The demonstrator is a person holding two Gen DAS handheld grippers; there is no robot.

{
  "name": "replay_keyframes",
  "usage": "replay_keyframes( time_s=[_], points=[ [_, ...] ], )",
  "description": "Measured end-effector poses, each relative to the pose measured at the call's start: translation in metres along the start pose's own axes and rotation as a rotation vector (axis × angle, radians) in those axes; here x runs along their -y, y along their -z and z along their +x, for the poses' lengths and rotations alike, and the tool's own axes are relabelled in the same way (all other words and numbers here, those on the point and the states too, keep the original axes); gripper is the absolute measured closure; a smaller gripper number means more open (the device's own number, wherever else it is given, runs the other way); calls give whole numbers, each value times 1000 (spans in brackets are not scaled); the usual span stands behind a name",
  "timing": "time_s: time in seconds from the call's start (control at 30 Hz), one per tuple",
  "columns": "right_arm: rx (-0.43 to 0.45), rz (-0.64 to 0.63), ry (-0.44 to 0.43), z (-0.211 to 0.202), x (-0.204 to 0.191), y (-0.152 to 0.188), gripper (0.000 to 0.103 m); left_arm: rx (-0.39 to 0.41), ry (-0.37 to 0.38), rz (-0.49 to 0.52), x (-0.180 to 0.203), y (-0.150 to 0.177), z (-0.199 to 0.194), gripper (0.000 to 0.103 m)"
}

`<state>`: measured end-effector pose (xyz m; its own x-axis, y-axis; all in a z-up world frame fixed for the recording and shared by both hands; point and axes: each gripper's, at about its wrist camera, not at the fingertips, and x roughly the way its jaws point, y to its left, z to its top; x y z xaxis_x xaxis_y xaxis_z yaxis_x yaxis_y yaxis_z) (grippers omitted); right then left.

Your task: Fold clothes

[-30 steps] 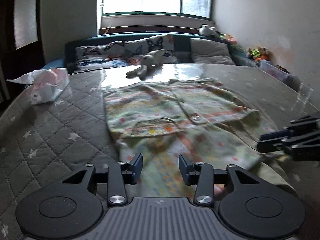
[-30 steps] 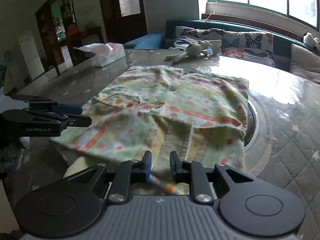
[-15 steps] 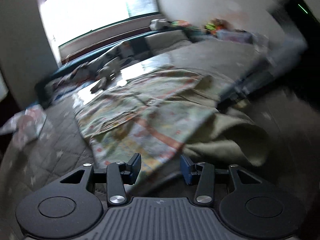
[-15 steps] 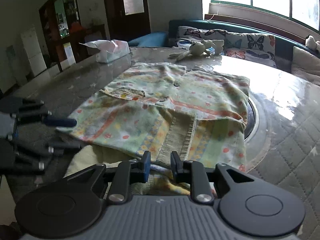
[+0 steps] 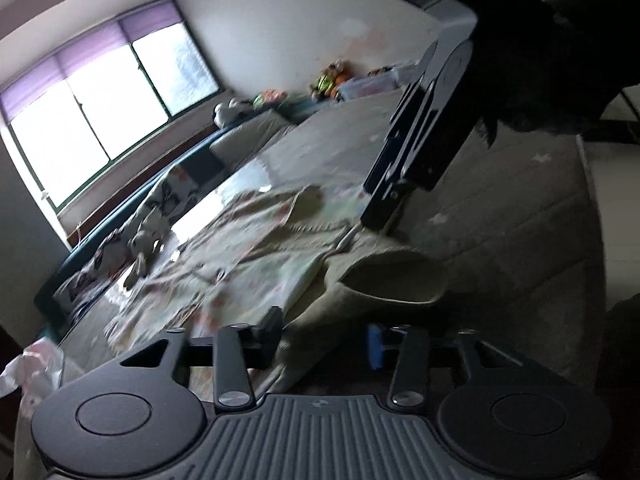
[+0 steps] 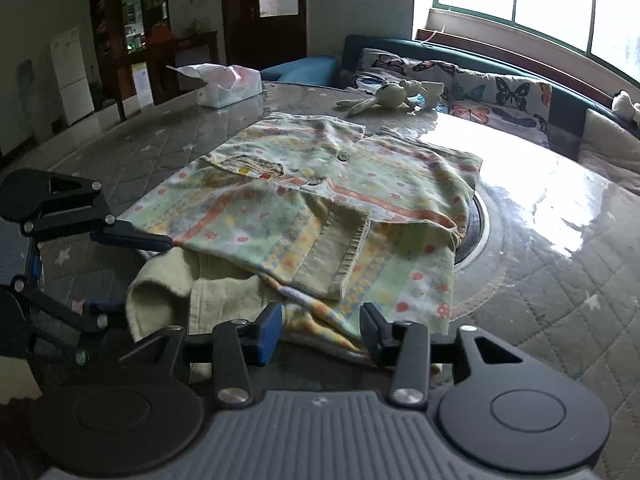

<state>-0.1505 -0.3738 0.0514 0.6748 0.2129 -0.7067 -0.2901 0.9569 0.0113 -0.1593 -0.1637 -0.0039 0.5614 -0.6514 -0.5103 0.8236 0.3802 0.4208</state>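
Note:
A pale green shirt (image 6: 320, 184) with orange and yellow print and buttons lies flat on the table, partly folded. A plain beige garment (image 6: 192, 292) bunches under its near edge. My right gripper (image 6: 320, 332) is open at that near edge, with the printed hem lying between its fingers. My left gripper (image 6: 140, 280) is rolled on its side at the left, open across the beige cuff. In the tilted left wrist view the shirt (image 5: 248, 248) lies beyond my left gripper (image 5: 324, 336), which is open with the beige cloth (image 5: 384, 280) between its fingers. My right gripper (image 5: 376, 220) shows from the side.
The table (image 6: 560, 280) has a quilted star cover under a glossy film and a round inset (image 6: 480, 224). A tissue box (image 6: 230, 88) and a plush rabbit (image 6: 392, 96) sit at the far edge. Behind it is a sofa with butterfly cushions (image 6: 500, 96).
My right gripper has opened wider at the shirt's near hem. My left gripper has rolled sideways and swung to the beige cloth at the shirt's left corner.

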Motion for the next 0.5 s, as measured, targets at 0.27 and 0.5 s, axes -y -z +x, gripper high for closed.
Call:
replay_keyframes(
  time_s=[0.27, 0.5],
  points=[
    [-13, -105, -21, -8, -6, 11, 53, 42, 14, -296, -54, -19, 2, 91],
    [43, -159, -19, 5, -16, 2, 53, 27, 27, -462, -95, -25, 16, 92]
  ],
)
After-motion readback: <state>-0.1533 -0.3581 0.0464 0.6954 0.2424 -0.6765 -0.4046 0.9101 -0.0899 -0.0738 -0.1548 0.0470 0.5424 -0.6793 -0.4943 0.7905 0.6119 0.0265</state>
